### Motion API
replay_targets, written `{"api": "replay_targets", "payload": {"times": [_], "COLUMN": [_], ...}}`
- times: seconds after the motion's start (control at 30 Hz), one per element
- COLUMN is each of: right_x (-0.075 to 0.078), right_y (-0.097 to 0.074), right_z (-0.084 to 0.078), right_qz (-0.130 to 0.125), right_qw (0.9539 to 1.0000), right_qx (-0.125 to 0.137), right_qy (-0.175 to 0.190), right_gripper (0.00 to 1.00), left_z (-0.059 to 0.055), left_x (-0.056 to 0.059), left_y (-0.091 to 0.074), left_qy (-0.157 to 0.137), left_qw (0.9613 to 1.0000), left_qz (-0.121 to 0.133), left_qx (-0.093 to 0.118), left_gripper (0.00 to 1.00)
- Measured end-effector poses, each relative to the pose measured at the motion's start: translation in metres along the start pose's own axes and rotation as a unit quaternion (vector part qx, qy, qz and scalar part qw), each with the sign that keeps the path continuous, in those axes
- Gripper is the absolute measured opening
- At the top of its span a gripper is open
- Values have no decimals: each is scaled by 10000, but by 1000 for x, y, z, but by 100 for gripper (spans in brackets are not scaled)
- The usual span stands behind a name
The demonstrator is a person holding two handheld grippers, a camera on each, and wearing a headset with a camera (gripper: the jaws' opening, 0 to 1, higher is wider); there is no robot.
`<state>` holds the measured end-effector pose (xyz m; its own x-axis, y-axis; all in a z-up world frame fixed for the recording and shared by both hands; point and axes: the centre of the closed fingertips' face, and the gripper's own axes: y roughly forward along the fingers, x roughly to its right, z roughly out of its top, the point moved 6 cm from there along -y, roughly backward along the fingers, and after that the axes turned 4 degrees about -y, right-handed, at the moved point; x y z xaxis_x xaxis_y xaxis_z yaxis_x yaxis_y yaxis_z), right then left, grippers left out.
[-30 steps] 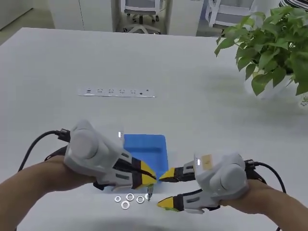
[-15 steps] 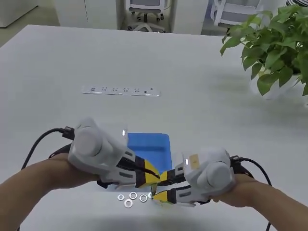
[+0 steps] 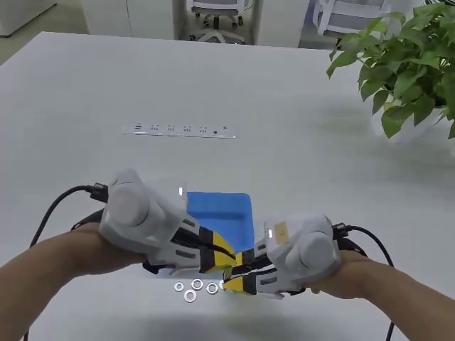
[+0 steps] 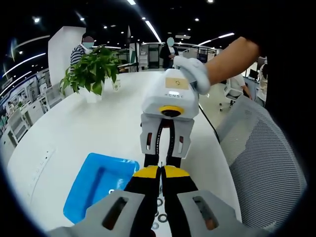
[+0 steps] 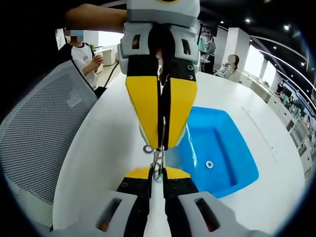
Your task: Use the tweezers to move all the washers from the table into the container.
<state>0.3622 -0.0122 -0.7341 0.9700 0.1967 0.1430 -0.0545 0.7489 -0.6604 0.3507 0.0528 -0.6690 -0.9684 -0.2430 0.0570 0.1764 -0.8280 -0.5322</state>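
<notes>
Barely visible: tweezers (image 5: pixel 157 159) tip btwn L gripper (image 5: pixel 161 146) & R gripper (image 5: pixel 157 173).

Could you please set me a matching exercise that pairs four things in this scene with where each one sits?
1 container
2 loose washers
3 potted plant
4 power strip

A at the far right of the table
B mid-table, beyond the container
C nearest the person, in front of the container
D between the washers and the power strip

Pairs: 1-D, 2-C, 3-A, 4-B
</notes>
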Motion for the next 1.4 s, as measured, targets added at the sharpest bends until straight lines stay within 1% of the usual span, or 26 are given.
{"api": "replay_targets", "payload": {"times": [0.5,0.7,0.87,0.97,1.1,1.23,1.27,1.33,1.4], "right_x": [0,-1,-3,-3,-3,-3,-3,-3,-4], "right_y": [-1,0,0,-1,-4,-7,-8,-10,-12], "right_z": [0,1,3,4,7,10,10,12,14], "right_qz": [6,37,51,40,8,-22,-24,-31,-15], "right_qw": [9998,9998,9999,9999,9999,10000,10000,10000,10000], "right_qx": [-8,-19,-31,-19,-3,15,28,29,45], "right_qy": [205,170,161,148,108,86,89,45,32], "right_gripper": [7,7,7,7,7,7,7,7,7], "left_z": [1,1,1,1,3,5,6,6,5], "left_x": [0,2,2,3,2,2,2,2,4], "left_y": [2,1,-1,-3,-7,-12,-13,-14,-16], "left_qy": [32,166,152,134,101,-15,-63,-104,-153], "left_qw": [10000,9998,9998,9999,9999,9999,9998,9997,9995], "left_qz": [-28,-28,-33,-30,-2,33,62,120,138], "left_qx": [-37,-145,-134,-89,-6,127,176,209,256], "left_gripper": [5,5,5,6,12,19,22,29,32]}}
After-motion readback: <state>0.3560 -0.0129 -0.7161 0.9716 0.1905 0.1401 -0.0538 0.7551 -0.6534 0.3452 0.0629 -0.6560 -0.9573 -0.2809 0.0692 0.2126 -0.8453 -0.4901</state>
